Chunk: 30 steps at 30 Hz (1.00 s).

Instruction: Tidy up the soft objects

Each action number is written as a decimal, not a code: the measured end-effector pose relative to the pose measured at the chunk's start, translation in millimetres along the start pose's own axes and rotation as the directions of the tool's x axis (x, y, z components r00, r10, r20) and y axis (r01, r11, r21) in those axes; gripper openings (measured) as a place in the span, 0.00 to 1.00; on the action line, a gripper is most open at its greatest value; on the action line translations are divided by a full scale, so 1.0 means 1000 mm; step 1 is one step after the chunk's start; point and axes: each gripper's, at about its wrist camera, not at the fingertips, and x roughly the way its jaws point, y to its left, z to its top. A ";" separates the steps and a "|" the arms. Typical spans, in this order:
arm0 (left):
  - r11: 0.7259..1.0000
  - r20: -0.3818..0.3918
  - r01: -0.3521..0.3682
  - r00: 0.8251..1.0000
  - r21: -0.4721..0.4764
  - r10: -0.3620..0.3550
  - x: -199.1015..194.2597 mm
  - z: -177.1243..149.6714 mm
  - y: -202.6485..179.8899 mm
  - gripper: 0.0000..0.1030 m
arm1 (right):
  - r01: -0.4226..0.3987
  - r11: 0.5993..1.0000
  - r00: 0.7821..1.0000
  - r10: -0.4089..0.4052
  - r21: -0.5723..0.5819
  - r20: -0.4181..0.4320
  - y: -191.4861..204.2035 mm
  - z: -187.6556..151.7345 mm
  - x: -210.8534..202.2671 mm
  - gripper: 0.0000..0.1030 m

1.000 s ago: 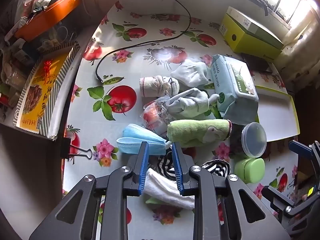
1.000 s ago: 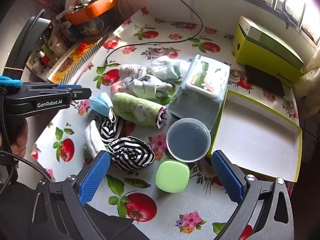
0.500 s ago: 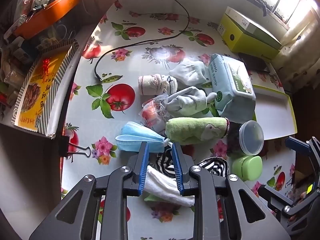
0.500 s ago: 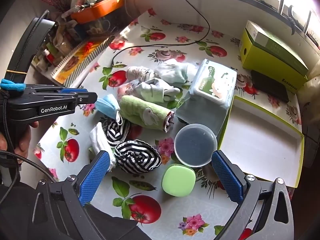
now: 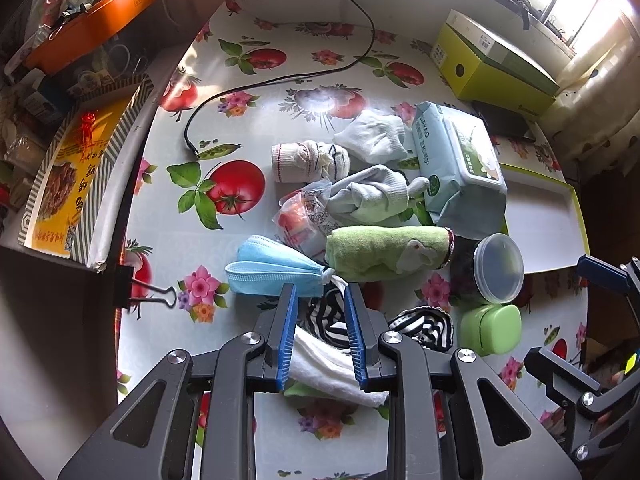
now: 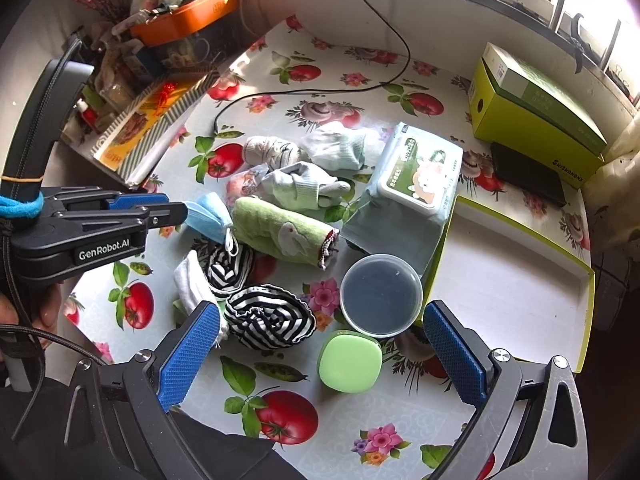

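Note:
Soft things lie heaped mid-table: a blue face mask [image 5: 276, 268], a rolled green towel [image 5: 388, 252], striped black-and-white cloths [image 6: 268, 320], a white cloth [image 5: 332, 368], grey-green socks [image 5: 372, 196], a white sock [image 5: 372, 136] and a beige rolled sock [image 5: 308, 158]. My left gripper [image 5: 320, 288] hovers over the striped and white cloths, jaws partly apart, gripping nothing; in the right wrist view the left gripper [image 6: 172, 212] hangs beside the mask. The right gripper [image 6: 320, 312] stands wide open above the striped cloth and a green case [image 6: 348, 360], empty.
A white tray with a yellow-green rim [image 6: 508, 280] lies at the right. A wet-wipes pack [image 6: 416, 176], a round plastic tub [image 6: 380, 296] and a small plastic bag [image 5: 300, 220] crowd the pile. A black cable [image 5: 280, 78] and a yellow-green box [image 6: 532, 108] sit behind.
The right wrist view has shifted slightly. Nothing was taken hold of or let go, and both grippers keep the same opening.

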 end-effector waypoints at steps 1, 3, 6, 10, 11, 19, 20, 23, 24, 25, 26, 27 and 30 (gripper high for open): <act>1.000 -0.002 0.002 1.000 -0.001 -0.002 0.000 0.000 0.000 0.24 | -0.001 1.000 1.000 0.001 0.000 0.000 0.000 0.000 0.000 1.00; 1.000 -0.004 0.005 1.000 -0.005 -0.005 0.001 0.000 0.000 0.24 | -0.001 1.000 1.000 0.001 0.000 -0.001 0.000 0.000 0.000 1.00; 1.000 -0.002 0.002 1.000 -0.006 -0.002 0.001 0.000 0.000 0.24 | 0.000 1.000 1.000 0.000 0.000 -0.001 0.001 0.000 0.000 1.00; 1.000 -0.003 -0.004 1.000 -0.015 0.004 0.001 0.000 0.001 0.24 | -0.002 1.000 1.000 0.002 0.000 -0.002 0.000 0.000 0.001 1.00; 1.000 -0.005 -0.005 1.000 -0.017 0.005 0.002 0.000 0.001 0.24 | -0.002 1.000 1.000 0.002 0.000 -0.004 0.000 0.000 0.001 1.00; 0.999 -0.028 0.023 0.999 -0.022 -0.024 0.007 -0.001 0.000 0.24 | -0.008 1.000 1.000 0.008 -0.002 -0.010 0.000 -0.002 0.005 1.00; 0.999 -0.034 0.031 0.999 -0.024 -0.032 0.007 -0.001 0.000 0.24 | -0.008 1.000 1.000 0.008 -0.004 -0.010 0.001 -0.002 0.005 1.00; 0.999 -0.038 0.043 0.998 -0.025 -0.044 0.008 -0.001 -0.001 0.24 | -0.012 1.000 1.000 0.012 -0.005 -0.011 0.002 -0.004 0.006 1.00; 0.999 -0.039 0.044 0.998 -0.025 -0.045 0.008 -0.001 0.000 0.24 | -0.015 1.000 1.000 0.015 -0.006 -0.014 0.002 -0.003 0.007 1.00; 0.999 -0.039 0.048 0.998 -0.026 -0.049 0.008 -0.001 0.000 0.24 | -0.017 1.000 1.000 0.017 -0.008 -0.016 0.002 -0.003 0.008 1.00; 0.998 -0.041 0.049 0.998 -0.026 -0.050 0.009 -0.001 0.000 0.24 | -0.019 1.000 1.000 0.019 -0.010 -0.017 0.003 -0.003 0.008 1.00; 0.998 -0.042 0.049 0.998 -0.025 -0.050 0.009 -0.001 0.000 0.24 | -0.019 1.000 1.000 0.019 -0.013 -0.017 0.004 -0.003 0.008 1.00; 0.998 -0.046 0.056 0.997 -0.021 -0.057 0.009 0.000 -0.001 0.24 | -0.026 0.999 0.999 0.025 -0.020 -0.022 0.003 0.002 0.009 1.00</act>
